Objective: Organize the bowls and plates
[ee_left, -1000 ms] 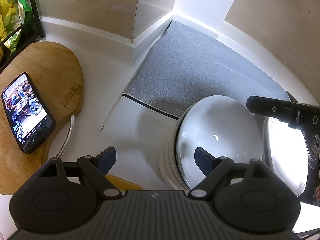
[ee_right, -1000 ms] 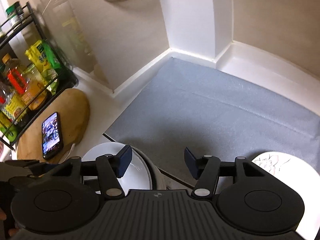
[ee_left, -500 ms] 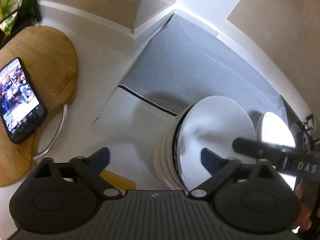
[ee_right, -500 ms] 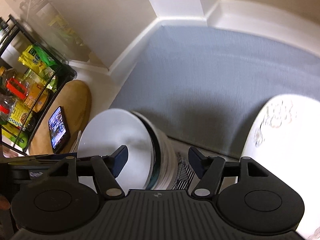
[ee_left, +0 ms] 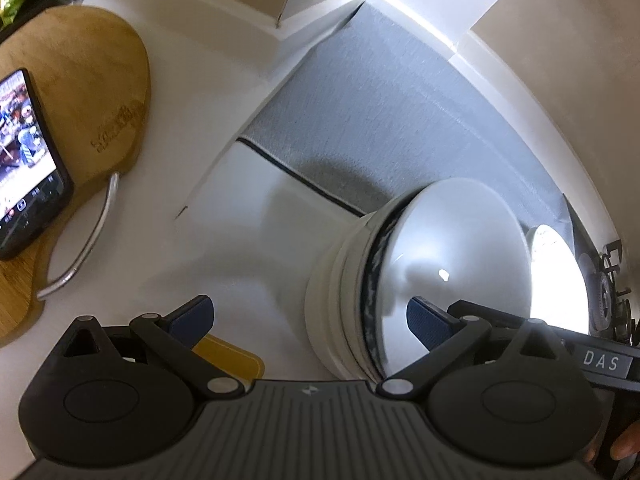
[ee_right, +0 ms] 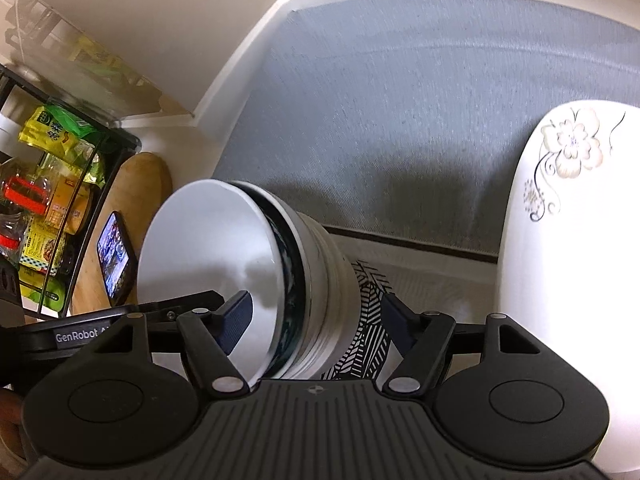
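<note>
A stack of white bowls (ee_left: 452, 264) stands on the white counter at the front edge of a grey mat (ee_left: 400, 112). It also shows in the right wrist view (ee_right: 224, 264). My left gripper (ee_left: 310, 318) is open, its right finger over the top bowl's inside and its left finger outside the stack. My right gripper (ee_right: 316, 316) is open and straddles the stack's rim and wall. A white plate with a flower pattern (ee_right: 568, 216) lies to the right; it shows bright in the left wrist view (ee_left: 560, 276).
A wooden cutting board (ee_left: 80, 92) with a phone (ee_left: 24, 160) on it lies to the left. A black wire rack (ee_right: 52, 208) with food packets stands beyond it. A yellow item (ee_left: 232, 360) lies by my left gripper. Walls enclose the mat's far corner.
Both grippers have moved down and closer to the bowl stack. The right gripper now straddles the stack's rim; the plate looms larger on its right.
</note>
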The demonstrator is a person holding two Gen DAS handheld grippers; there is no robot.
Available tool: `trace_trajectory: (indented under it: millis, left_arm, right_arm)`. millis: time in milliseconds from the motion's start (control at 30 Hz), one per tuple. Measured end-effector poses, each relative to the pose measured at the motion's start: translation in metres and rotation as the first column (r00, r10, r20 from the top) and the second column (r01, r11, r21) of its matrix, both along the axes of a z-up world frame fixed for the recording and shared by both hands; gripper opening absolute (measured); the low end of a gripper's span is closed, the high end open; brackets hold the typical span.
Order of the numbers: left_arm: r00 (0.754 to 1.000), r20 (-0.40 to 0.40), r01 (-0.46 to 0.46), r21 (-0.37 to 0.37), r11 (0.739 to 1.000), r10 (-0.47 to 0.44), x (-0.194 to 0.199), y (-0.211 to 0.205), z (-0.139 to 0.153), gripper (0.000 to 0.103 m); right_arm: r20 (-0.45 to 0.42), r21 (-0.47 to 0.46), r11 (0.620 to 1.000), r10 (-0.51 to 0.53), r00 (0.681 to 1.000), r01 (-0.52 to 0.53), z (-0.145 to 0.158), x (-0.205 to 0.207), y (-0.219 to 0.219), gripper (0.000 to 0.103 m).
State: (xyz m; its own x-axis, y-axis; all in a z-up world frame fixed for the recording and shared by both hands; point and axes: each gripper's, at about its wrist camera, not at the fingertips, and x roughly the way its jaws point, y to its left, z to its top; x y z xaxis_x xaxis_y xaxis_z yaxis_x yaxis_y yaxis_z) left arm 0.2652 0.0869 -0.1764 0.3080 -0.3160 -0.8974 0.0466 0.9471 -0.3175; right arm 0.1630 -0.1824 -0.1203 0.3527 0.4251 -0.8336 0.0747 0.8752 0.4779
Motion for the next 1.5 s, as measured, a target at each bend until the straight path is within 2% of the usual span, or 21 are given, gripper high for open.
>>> trace_trajectory:
  millis: [133,300,433,500,567,700,1167,1500]
  left_arm:
    - [1.000,-0.026,-0.006,0.000,1.000,0.006,0.002,0.001,-0.009,0.103]
    - [1.000,-0.019,-0.009,-0.004,1.000,0.009,0.004,0.001,-0.012,0.103]
    - [0.999,-0.024,-0.024,-0.030,0.999,0.023,0.007,0.006,-0.014,0.103]
    - [0.999,-0.028,-0.035,-0.056,0.998,0.033,0.008,0.010,-0.016,0.103]
    - [0.999,-0.028,-0.044,-0.083,0.996,0.041,0.011,0.013,-0.019,0.103]
    - [0.999,0.000,-0.048,-0.088,0.995,0.048,0.010,0.012,-0.018,0.103]
    - [0.998,0.013,-0.054,-0.090,0.994,0.055,0.009,0.011,-0.017,0.103]
    - [0.999,0.015,-0.050,-0.089,0.995,0.052,0.011,0.007,-0.017,0.103]
  right_arm:
    - [-0.014,0.013,1.000,-0.011,1.000,0.012,-0.006,0.001,0.001,0.073]
    - [-0.038,0.033,0.999,-0.025,0.999,0.026,-0.016,0.003,0.005,0.074]
    - [-0.061,0.058,0.998,-0.034,0.998,0.038,-0.022,0.005,0.002,0.074]
    - [-0.077,0.076,0.996,-0.039,0.996,0.045,-0.027,0.006,0.002,0.077]
    - [-0.063,0.090,0.995,-0.045,0.997,0.050,-0.028,0.006,0.003,0.083]
    - [-0.036,0.098,0.995,-0.024,0.999,0.027,-0.028,0.003,0.010,0.094]
    - [-0.020,0.097,0.995,0.024,1.000,-0.022,-0.029,0.010,0.019,0.103]
    - [-0.009,0.096,0.995,0.034,0.999,-0.033,-0.029,0.010,0.021,0.103]
